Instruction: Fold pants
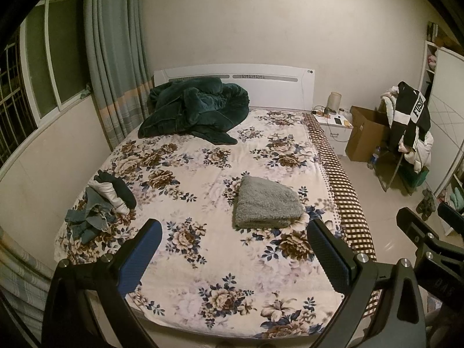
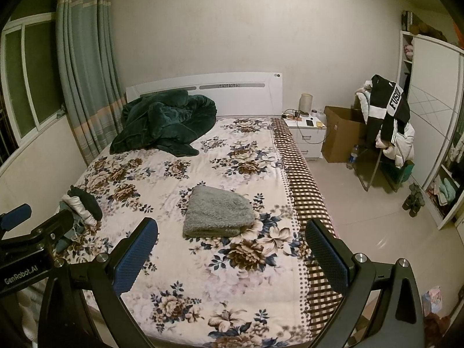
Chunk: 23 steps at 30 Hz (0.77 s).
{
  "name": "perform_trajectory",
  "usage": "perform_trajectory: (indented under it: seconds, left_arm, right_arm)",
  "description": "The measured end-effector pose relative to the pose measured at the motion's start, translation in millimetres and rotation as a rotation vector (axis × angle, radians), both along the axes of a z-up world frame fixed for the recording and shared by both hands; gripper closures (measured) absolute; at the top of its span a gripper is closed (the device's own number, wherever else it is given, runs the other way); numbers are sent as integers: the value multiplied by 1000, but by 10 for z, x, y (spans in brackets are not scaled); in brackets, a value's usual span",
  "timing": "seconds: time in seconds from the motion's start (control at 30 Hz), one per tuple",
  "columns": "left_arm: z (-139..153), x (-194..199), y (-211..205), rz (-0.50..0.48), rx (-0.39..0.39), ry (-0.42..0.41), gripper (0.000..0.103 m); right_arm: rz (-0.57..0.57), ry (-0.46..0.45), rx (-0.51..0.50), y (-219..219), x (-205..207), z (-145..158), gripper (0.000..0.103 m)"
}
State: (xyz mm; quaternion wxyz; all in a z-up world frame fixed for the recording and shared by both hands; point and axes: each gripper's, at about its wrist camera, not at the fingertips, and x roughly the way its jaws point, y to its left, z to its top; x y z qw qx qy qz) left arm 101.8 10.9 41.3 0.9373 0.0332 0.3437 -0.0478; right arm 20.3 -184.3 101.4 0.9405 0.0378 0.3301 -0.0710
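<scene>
- While both tools hang above the foot of the bed [image 1: 203, 275], the left gripper [image 1: 235, 258] has its blue pads wide apart, nothing btwn them.
- Right gripper [image 2: 232, 256] same: pads spread, empty, over the floral sheet near the bed's rt edge.
- In the left view the right gripper's black frame shows at far rt; in the right view the left one shows at far left, "GenRobot.AI" on its body.
- Grey pants [image 1: 268, 203] lie folded in a neat stack on the sheet, mid-bed twd the rt side, ahead of both tools, not touched by either.
- Clothes pile [image 1: 100, 203] (denim, white, dark pcs) sits loose at the bed's left edge, well apart from the pants.
- Dark green blanket [image 1: 194, 108] bunched at the head, against the white headboard [image 1: 261, 87].
- Checked cover [image 1: 345, 191] runs along the rt edge.
- Beyond: nightstand [image 1: 333, 126], cardboard box [image 1: 365, 130], chair [image 1: 406, 127] heaped w/ clothes; curtain [image 1: 116, 52] on the left.
</scene>
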Motion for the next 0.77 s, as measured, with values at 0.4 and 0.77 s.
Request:
perform_trajectory:
  seconds: [0.4, 0.77]
  left_arm:
    - [-5, -36, -1, 1, -2, 0, 1]
    - [-17, -110, 85, 15, -6, -9, 1]
  right_arm:
    - [-2, -3, -2, 8, -2, 4, 0]
    - [-4, -2, -3, 20, -11, -7, 0]
